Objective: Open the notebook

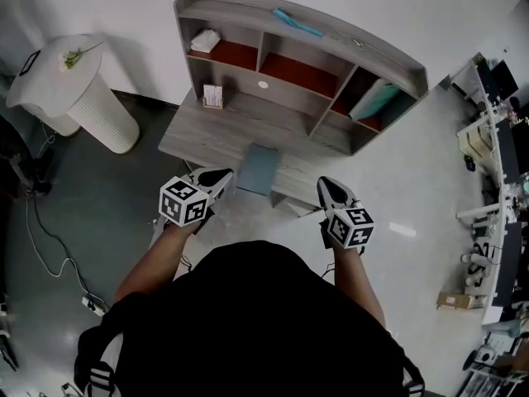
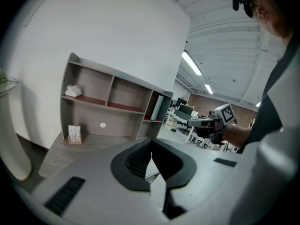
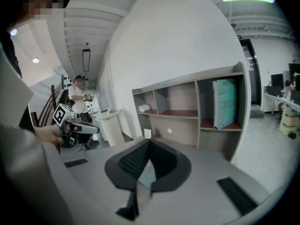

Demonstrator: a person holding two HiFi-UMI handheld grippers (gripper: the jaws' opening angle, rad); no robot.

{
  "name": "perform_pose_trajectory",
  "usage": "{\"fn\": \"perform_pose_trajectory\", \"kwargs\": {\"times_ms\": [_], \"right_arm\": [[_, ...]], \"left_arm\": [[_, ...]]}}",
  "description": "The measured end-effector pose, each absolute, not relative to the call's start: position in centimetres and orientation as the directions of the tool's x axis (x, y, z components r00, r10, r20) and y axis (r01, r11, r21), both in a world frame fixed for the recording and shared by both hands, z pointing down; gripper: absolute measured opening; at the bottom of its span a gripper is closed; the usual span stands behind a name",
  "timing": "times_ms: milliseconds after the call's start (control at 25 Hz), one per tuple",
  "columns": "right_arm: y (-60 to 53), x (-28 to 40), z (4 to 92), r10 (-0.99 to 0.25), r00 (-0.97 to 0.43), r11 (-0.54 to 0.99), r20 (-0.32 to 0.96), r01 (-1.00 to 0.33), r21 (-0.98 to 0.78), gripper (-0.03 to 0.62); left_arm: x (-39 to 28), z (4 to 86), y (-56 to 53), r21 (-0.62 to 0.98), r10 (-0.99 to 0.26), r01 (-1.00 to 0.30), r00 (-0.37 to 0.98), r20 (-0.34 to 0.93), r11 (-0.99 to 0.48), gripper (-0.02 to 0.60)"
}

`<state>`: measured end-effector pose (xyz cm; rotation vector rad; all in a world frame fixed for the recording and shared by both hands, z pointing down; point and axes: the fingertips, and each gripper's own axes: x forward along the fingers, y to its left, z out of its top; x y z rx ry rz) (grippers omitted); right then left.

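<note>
A closed grey-blue notebook [image 1: 259, 169] lies flat near the front edge of the wooden desk [image 1: 207, 126]. My left gripper [image 1: 218, 177] hovers just left of it, tips close to its left edge, jaws together and empty. My right gripper [image 1: 325, 186] is off the desk's front right, a short way from the notebook, also shut and empty. In the left gripper view the left gripper [image 2: 151, 142] has its jaws meeting at the tip, with the right gripper [image 2: 206, 122] beyond. The right gripper view shows the right gripper [image 3: 149, 142] with its jaws touching too.
The desk carries a hutch [image 1: 306, 52] with open compartments: a teal book [image 1: 376, 102] at right, a white object [image 1: 205, 40] upper left. A small card stand [image 1: 212, 96] sits at the desk's back left. A white ribbed pedestal [image 1: 83, 98] stands left; cables [image 1: 50, 230] cross the floor.
</note>
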<state>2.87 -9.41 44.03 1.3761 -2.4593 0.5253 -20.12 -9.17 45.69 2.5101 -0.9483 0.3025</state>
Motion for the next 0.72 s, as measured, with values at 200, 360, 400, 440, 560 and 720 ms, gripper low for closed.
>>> {"fn": "perform_pose_trajectory", "kwargs": {"times_ms": [200, 360, 400, 440, 560, 720], "right_arm": [[-9.0, 1.6, 44.6, -0.764, -0.487, 0.455, 0.422, -0.872, -0.183, 0.002], [-8.6, 1.5, 44.9, -0.774, -0.46, 0.427, 0.436, -0.887, -0.177, 0.002], [-8.6, 1.6, 45.0, -0.776, -0.453, 0.42, 0.438, -0.89, -0.177, 0.002], [-8.5, 1.7, 45.0, -0.779, -0.447, 0.413, 0.44, -0.893, -0.177, 0.002], [-8.6, 2.1, 45.2, -0.784, -0.433, 0.398, 0.444, -0.9, -0.175, 0.002], [-8.5, 3.0, 45.4, -0.79, -0.42, 0.381, 0.447, -0.907, -0.178, 0.002]], "left_arm": [[-21.2, 46.6, -9.8, 0.338, -0.546, -0.647, 0.76, 0.352, -0.683, 0.01], [-21.2, 47.3, -9.9, 0.378, -0.517, -0.622, 0.782, 0.347, -0.686, 0.01], [-21.1, 47.5, -9.9, 0.381, -0.51, -0.616, 0.786, 0.349, -0.69, 0.011], [-21.0, 47.7, -10.0, 0.38, -0.504, -0.612, 0.789, 0.352, -0.694, 0.01], [-20.5, 48.1, -10.5, 0.376, -0.489, -0.602, 0.796, 0.357, -0.705, 0.009], [-19.7, 48.9, -10.7, 0.369, -0.468, -0.594, 0.799, 0.379, -0.715, 0.011]]}}
